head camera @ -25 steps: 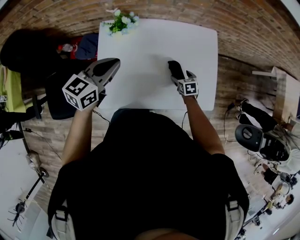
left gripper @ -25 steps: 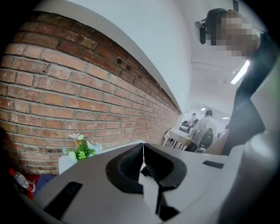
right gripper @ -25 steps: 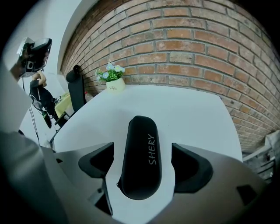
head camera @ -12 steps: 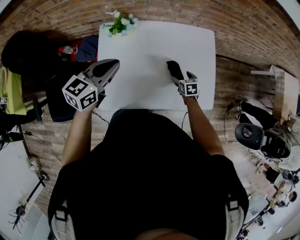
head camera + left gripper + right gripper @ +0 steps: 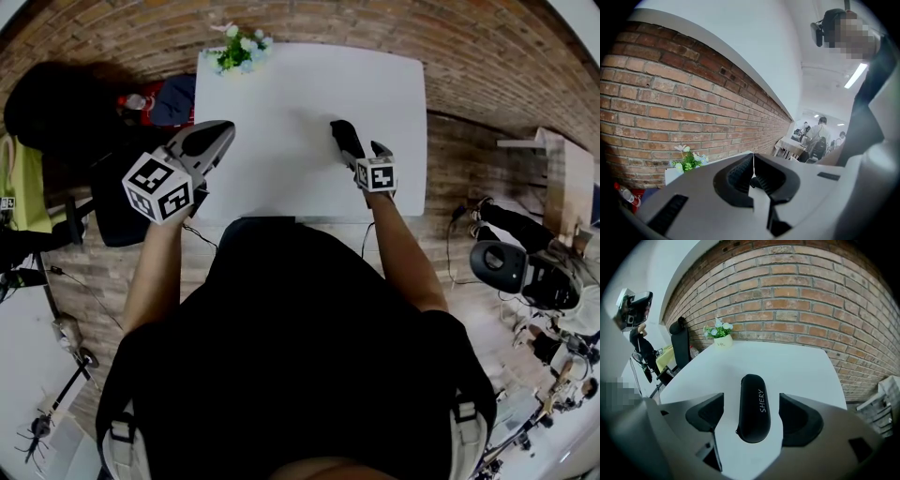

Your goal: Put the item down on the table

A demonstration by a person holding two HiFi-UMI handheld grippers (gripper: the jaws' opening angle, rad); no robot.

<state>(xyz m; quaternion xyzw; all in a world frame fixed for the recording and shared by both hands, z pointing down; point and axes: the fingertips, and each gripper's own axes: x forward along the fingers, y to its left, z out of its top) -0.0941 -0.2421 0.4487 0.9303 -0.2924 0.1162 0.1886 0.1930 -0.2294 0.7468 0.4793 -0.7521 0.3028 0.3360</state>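
A black oblong case with white lettering lies flat on the white table. My right gripper is open around it, and a gap shows between the case and each jaw. In the head view the case sits near the table's right front part, just ahead of the right gripper. My left gripper is held above the table's left front corner. Its jaws are shut with nothing between them, as the left gripper view shows.
A small white pot of flowers stands at the table's far left corner, seen also as the flower pot. A brick wall runs behind the table. A dark chair and bags sit left of the table.
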